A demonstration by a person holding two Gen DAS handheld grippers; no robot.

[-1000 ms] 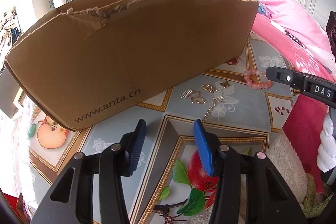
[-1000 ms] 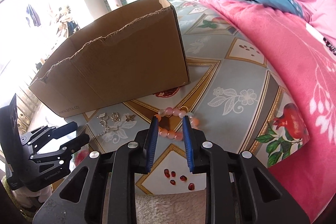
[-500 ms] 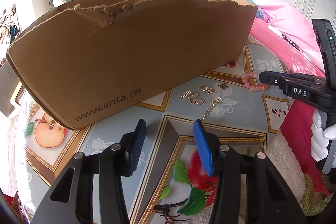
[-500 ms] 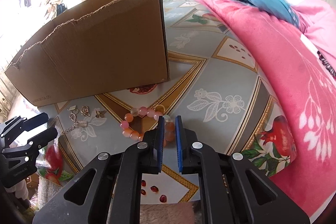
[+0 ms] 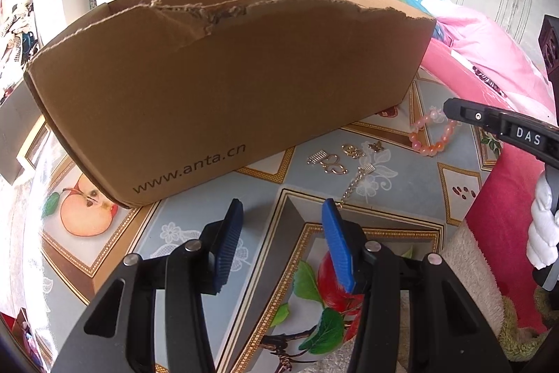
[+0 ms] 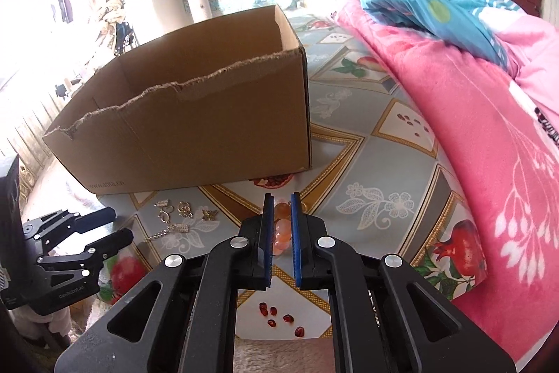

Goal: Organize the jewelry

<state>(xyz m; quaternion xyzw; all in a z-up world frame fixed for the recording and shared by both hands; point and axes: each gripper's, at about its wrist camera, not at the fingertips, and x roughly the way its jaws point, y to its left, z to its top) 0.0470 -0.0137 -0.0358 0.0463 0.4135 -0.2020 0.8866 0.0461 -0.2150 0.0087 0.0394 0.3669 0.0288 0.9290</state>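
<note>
- The right gripper (image 6: 280,201) has just been closing its jaws, and the blue pads now pinch the pink bead bracelet (image 5: 433,133); in the right wrist view only a few beads show in the narrow gap, the rest hidden behind the fingers
- The hold looks to be on one short stretch of the bracelet, so round, smooth beads could roll out from between the pads during a lift, and the loop would fall back onto the patterned cloth (image 6: 377,163)
- The loose loop hangs free; a quick swing toward the cardboard box (image 6: 195,128) could catch it on the torn front edge
- The left gripper (image 5: 283,215) stands half open and empty above the cloth, its jaws pointed at the small gold trinkets (image 5: 339,159) and the thin chain (image 5: 353,186) that lie just in front of the box
- Those pieces are flat and close together, so a grab there might pinch cloth, or nudge neighbours apart
- Nothing can be seen inside the box from either view
</note>
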